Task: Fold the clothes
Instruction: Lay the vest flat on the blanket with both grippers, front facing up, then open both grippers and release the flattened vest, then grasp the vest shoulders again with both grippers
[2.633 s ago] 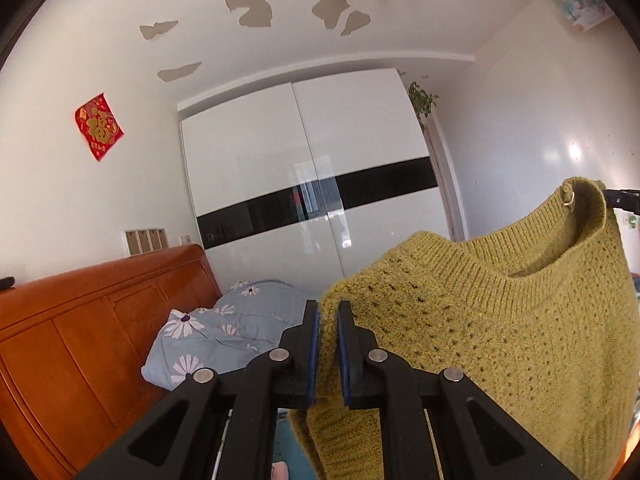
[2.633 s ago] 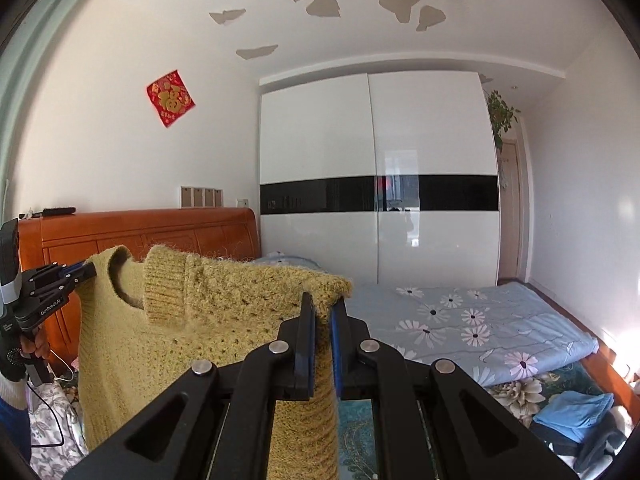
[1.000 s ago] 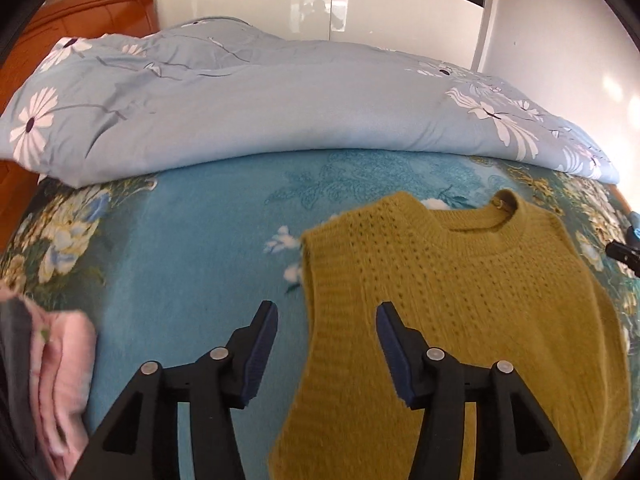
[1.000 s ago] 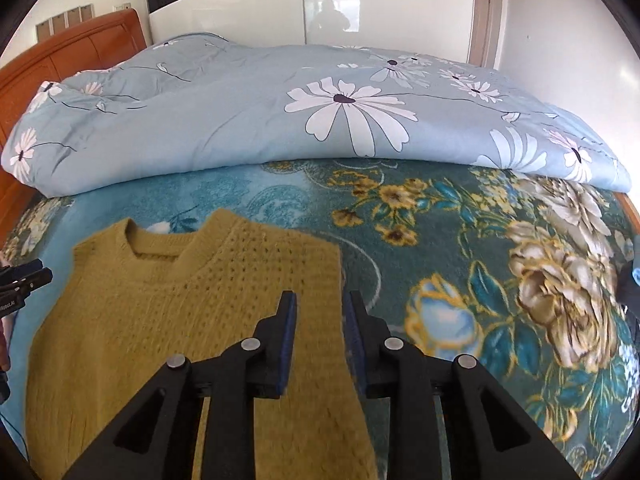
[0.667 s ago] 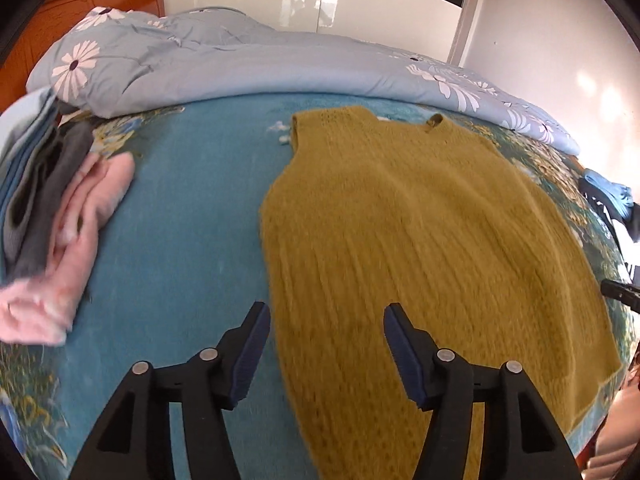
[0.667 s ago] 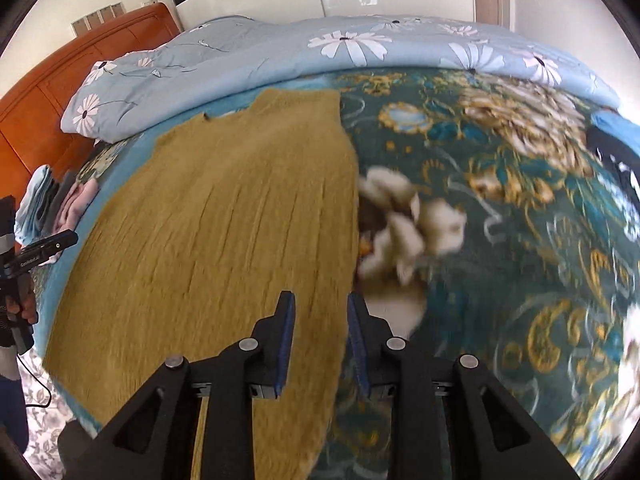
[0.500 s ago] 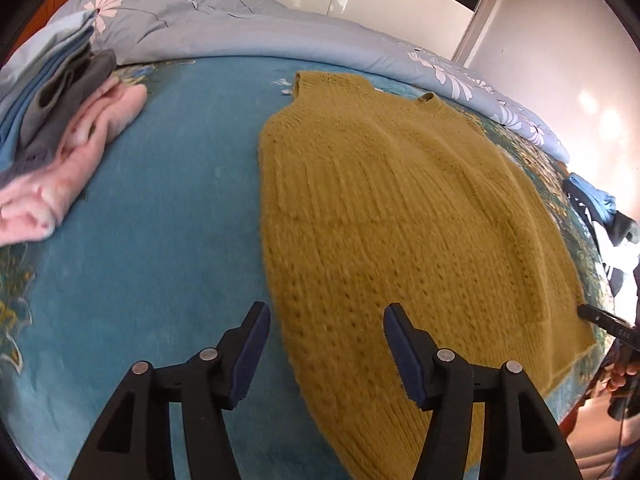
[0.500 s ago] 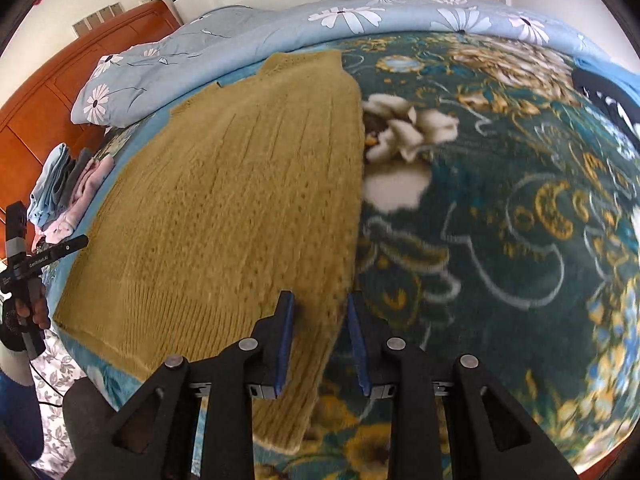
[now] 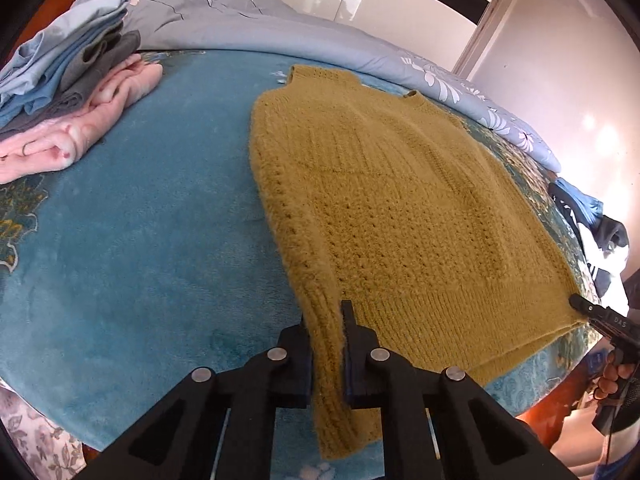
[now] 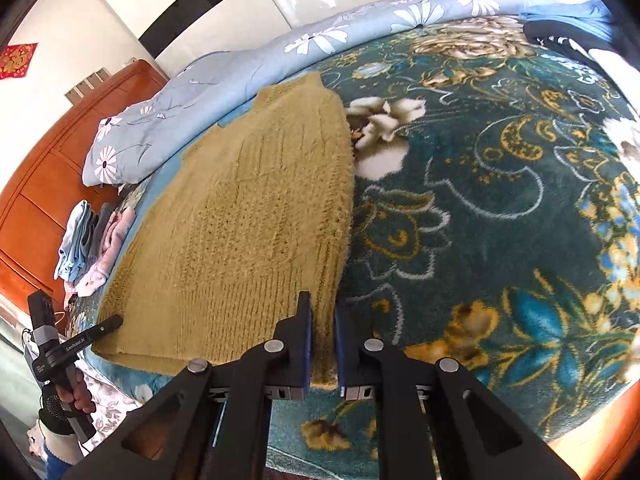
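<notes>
— What were the two tools doing just then?

— The left gripper (image 9: 326,328) was clamped on the near hem corner of the mustard knit vest (image 9: 392,208), at 6 o'clock in its own view. The right gripper (image 10: 320,320) pinched the other hem corner the same way.

— And the vest itself?

— Spread flat on the teal floral blanket (image 10: 500,200), hem toward me, neckline running off toward 12 o'clock.

— Anything beyond it?

— A folded pile of pink, grey and blue clothes (image 9: 68,100) sat at 10 o'clock, well apart. Farther back lay the pale blue daisy quilt (image 9: 248,20), then the white wardrobe (image 10: 224,12).
</notes>
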The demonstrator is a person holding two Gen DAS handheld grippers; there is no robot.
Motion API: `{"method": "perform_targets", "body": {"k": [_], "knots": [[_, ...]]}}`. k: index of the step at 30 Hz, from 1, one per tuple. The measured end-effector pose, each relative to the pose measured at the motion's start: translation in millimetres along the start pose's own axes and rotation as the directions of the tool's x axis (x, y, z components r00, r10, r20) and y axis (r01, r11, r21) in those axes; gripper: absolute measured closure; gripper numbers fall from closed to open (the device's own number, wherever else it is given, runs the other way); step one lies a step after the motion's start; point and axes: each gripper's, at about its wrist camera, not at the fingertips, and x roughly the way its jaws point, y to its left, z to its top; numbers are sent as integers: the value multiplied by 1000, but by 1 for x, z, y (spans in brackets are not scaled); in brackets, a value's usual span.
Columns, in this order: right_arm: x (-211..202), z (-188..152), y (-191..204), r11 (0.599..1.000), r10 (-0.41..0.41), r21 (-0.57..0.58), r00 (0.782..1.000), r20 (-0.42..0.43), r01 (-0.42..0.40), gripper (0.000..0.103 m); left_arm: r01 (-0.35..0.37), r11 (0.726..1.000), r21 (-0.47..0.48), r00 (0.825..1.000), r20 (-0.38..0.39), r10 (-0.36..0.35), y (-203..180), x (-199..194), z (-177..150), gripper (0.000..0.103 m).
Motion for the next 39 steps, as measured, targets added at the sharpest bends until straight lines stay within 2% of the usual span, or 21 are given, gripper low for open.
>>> {"method": "perform_targets", "body": {"k": [4, 12, 15, 17, 20, 22, 23, 25, 27, 29, 30, 31, 32, 35, 39], "knots": [[8, -11, -18, 1000, -2, 19, 999, -33, 3, 94, -45, 999, 30, 999, -13, 46, -2, 12, -8, 92], [11, -13, -19, 1000, 0, -8, 999, -53, -1, 93, -53, 998, 18, 998, 20, 53, -1, 9, -14, 89], [11, -16, -20, 1000, 14, -6, 999, -41, -14, 93, -27, 1000, 6, 999, 26, 27, 1, 7, -14, 88], [9, -17, -24, 1000, 28, 10, 999, -36, -28, 92, 21, 1000, -21, 999, 27, -20, 7, 2, -15, 85], [5, -18, -24, 1000, 20, 16, 999, -40, -20, 83, 54, 998, -40, 998, 41, -52, 21, -13, -16, 67], [0, -17, -24, 1000, -3, -13, 999, -46, 2, 69, 54, 998, -18, 996, 78, -53, 30, -26, -9, 47], [-3, -17, -24, 999, -16, -32, 999, -50, 15, 65, 54, 999, -5, 994, 97, -53, 34, -31, -4, 42], [-8, -6, -19, 991, -91, -103, 996, -23, 88, 49, 47, 998, 33, 989, 137, -51, 42, -37, 16, 33], [-13, 12, -14, 970, -164, -178, 986, 26, 166, 42, 24, 995, 99, 985, 170, -41, 43, -31, 49, 30], [-12, 43, -4, 953, -167, -239, 982, 90, 184, 39, -4, 985, 175, 981, 192, -31, 40, -22, 87, 20], [-10, 61, 4, 945, -156, -269, 980, 125, 185, 29, -25, 977, 210, 985, 174, -12, 38, -12, 108, 13], [-8, 79, 11, 936, -144, -300, 977, 159, 187, 20, -45, 969, 244, 988, 156, 6, 36, -3, 130, 12], [-3, 98, 20, 924, -130, -336, 976, 177, 184, 17, -63, 959, 276, 990, 140, 24, 34, 8, 152, 12], [35, 156, 44, 889, -78, -439, 987, 138, 132, 15, -72, 945, 320, 995, 92, 45, 29, 47, 215, 11], [106, 221, 59, 869, -87, -486, 995, 45, 98, 14, -62, 945, 321, 997, 62, 44, 24, 104, 285, 11]]}}
